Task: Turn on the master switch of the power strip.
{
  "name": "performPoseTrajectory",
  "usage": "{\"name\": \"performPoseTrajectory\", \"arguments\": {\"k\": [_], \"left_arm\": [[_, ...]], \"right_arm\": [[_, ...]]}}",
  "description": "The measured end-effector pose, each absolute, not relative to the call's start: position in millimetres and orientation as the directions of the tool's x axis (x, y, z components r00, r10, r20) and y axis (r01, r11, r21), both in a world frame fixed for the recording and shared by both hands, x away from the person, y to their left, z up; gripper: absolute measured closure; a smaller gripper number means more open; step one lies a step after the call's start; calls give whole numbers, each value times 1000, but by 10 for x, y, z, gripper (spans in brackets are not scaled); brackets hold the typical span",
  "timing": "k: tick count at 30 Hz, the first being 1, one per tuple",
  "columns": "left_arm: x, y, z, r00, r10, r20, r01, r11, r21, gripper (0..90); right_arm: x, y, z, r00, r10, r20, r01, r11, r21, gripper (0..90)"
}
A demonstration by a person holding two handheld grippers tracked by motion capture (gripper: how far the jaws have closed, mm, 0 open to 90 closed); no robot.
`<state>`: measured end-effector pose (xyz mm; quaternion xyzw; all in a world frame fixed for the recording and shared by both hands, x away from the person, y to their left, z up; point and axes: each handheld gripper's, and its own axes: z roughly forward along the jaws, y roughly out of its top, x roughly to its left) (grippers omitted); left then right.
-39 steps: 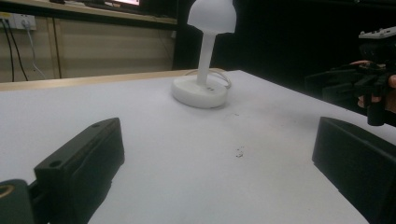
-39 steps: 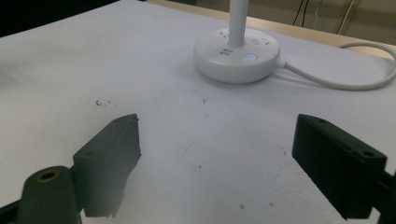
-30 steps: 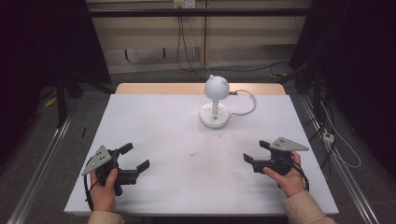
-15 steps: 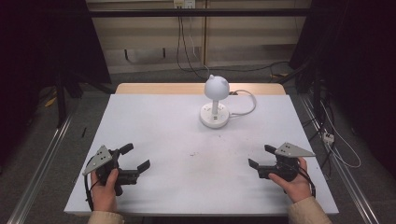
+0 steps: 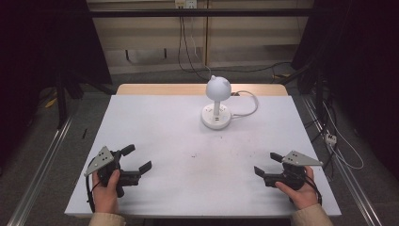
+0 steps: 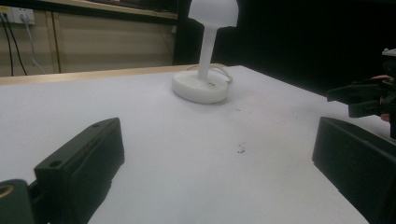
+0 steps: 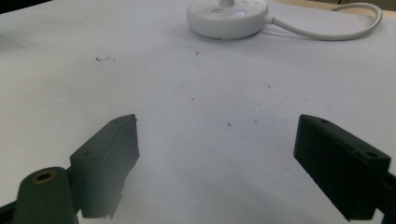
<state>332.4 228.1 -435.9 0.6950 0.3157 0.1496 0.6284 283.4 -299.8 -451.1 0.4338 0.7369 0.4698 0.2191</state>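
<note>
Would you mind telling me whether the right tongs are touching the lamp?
Apart. The high view shows bare table between the right tongs and the lamp.

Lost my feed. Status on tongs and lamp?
Left tongs open, right tongs open, both low near table's front edge. White lamp upright at far centre, untouched. Nothing between.

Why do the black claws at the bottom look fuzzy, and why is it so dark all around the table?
In the left gripper view and the right gripper view, the jaws sit very close to the camera, so they blur, while the white lamp looks fairly sharp. In the high view, light falls on the white table, bright and evenly lit, and the room at the sides stays nearly black. The lamp's base casts a soft shadow in the right gripper view.
</note>
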Motion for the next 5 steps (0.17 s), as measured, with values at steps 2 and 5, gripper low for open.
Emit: {"name": "performPoseTrajectory", "arguments": {"k": [2,5], "left_arm": [[3326,2276,-4361,756,627,-187,251,-14,968,19],[3333,2275,-4365,754,630,-184,254,-22,967,19]], "right_arm": [[2829,-3006,-4522,-525,846,90,432,174,885,134],[2824,-3014,-4514,-525,846,93,432,170,886,131]]}}
